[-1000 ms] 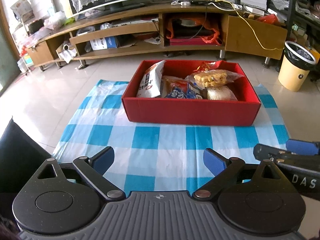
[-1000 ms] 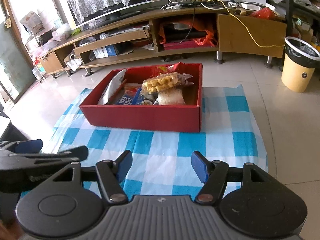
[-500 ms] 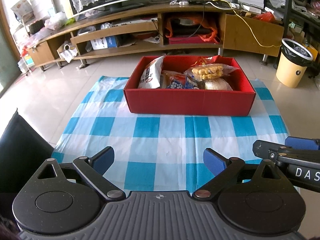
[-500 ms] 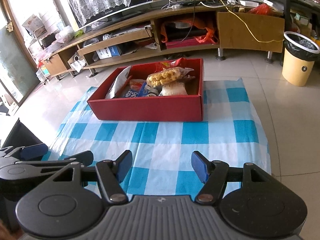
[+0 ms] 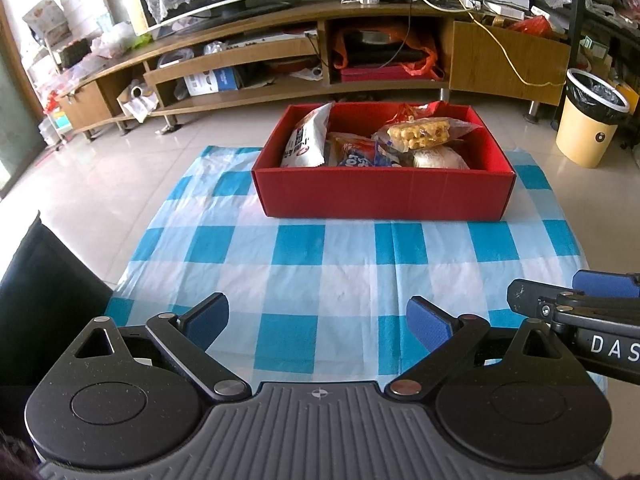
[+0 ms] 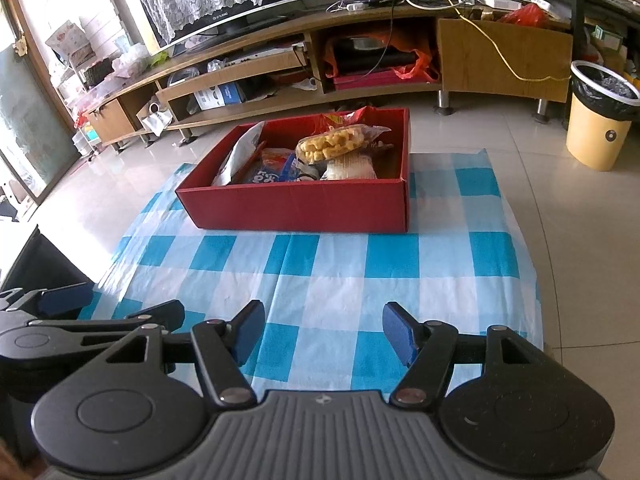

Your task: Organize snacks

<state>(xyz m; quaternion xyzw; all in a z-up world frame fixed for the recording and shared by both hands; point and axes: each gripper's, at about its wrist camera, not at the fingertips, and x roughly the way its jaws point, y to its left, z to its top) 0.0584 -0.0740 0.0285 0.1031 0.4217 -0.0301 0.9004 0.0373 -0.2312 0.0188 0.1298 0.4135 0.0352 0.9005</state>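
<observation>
So both tools are hanging back over the near edge of the blue-and-white checked plastic cloth (image 5: pixel 320 264), nothing in either one. The left gripper (image 5: pixel 318 322) has its blue-padded jaws spread apart and empty, and the right gripper (image 6: pixel 324 330) is the same deal, jaws apart with only cloth showing between them.

The snacks all sit in the red rectangular cardboard box (image 5: pixel 384 196) at the far end of the cloth, well apart from both grippers. From what I can see, nothing is left loose on the cloth, so I'd guess the sorting is basically done.

What could still go sideways: the clear bag of yellow puffed corn snacks (image 5: pixel 424 133) is perched on top of the round white wrapped snack (image 5: pixel 438 158) and pokes above the rim, so any bump to the box could roll it out. The white upright snack bag (image 5: pixel 306 140) leans on the left wall and looks tippy too. That thin cloth would also drag or bunch if a jaw catches it.
</observation>
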